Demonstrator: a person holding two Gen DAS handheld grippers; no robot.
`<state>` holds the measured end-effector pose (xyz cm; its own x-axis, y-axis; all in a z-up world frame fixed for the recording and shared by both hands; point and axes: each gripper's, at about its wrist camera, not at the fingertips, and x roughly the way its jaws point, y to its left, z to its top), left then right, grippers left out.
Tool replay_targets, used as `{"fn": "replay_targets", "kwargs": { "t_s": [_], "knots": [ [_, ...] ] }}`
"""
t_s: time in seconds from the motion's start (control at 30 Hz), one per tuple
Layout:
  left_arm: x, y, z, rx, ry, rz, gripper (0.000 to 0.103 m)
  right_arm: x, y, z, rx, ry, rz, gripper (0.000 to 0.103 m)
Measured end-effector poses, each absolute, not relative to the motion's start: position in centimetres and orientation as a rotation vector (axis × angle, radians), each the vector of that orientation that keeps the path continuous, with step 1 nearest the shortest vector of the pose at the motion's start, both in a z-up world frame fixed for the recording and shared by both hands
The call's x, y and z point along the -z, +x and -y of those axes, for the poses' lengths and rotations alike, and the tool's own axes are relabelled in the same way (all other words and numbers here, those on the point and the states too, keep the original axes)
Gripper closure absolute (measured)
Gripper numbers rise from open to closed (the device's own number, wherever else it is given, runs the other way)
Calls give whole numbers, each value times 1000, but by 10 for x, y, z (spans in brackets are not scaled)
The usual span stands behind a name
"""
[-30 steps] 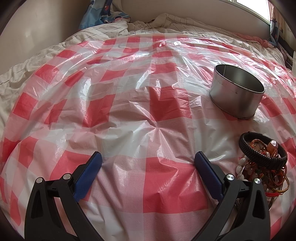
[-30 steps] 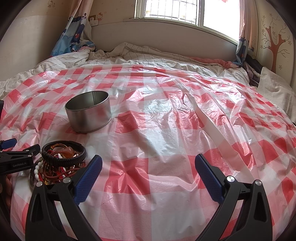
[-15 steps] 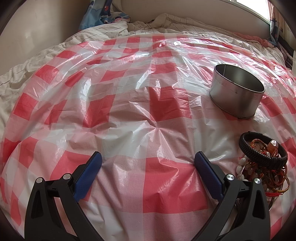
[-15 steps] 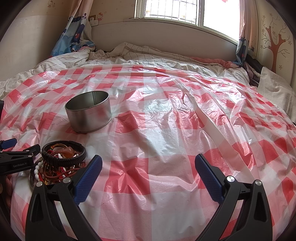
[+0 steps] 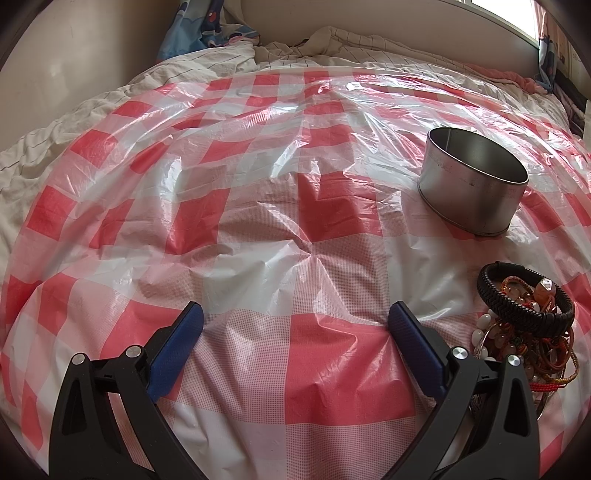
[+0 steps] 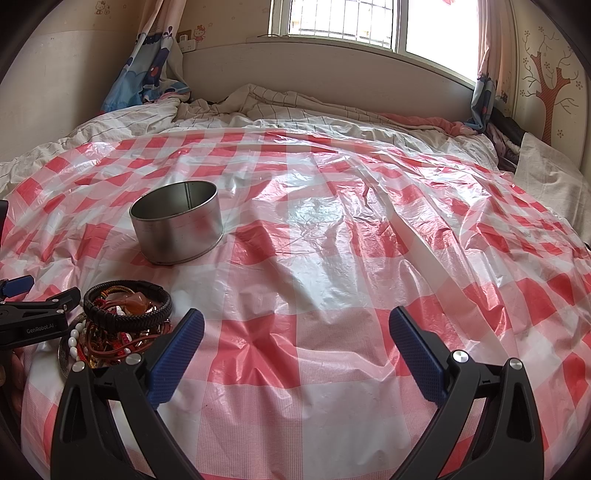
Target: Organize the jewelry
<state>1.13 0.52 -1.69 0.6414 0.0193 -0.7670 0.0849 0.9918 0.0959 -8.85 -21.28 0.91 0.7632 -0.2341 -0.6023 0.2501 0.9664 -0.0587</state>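
Observation:
A pile of jewelry (image 5: 524, 325) lies on the checked plastic sheet: a black braided bracelet (image 5: 524, 301) on top of red cords, white beads and an amber stone. It also shows in the right wrist view (image 6: 122, 321). An empty round metal tin (image 5: 474, 184) stands behind the pile, also seen in the right wrist view (image 6: 177, 221). My left gripper (image 5: 295, 317) is open and empty, just left of the pile. My right gripper (image 6: 295, 321) is open and empty, just right of the pile. The left gripper's side (image 6: 33, 314) shows at the right wrist view's left edge.
The red-and-white checked plastic sheet (image 6: 332, 240) covers a soft bed with rumpled white bedding (image 6: 258, 107) behind it. A headboard and window (image 6: 351, 26) are at the back. A pillow (image 6: 550, 173) lies at the far right.

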Motion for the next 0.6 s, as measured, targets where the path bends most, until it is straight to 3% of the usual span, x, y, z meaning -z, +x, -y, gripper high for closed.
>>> {"fn": "replay_targets", "kwargs": {
  "t_s": [0.6],
  "knots": [
    [17,11,-7,43,127,-883,6,-10,-89,213,263,26,-653,7]
  ]
}}
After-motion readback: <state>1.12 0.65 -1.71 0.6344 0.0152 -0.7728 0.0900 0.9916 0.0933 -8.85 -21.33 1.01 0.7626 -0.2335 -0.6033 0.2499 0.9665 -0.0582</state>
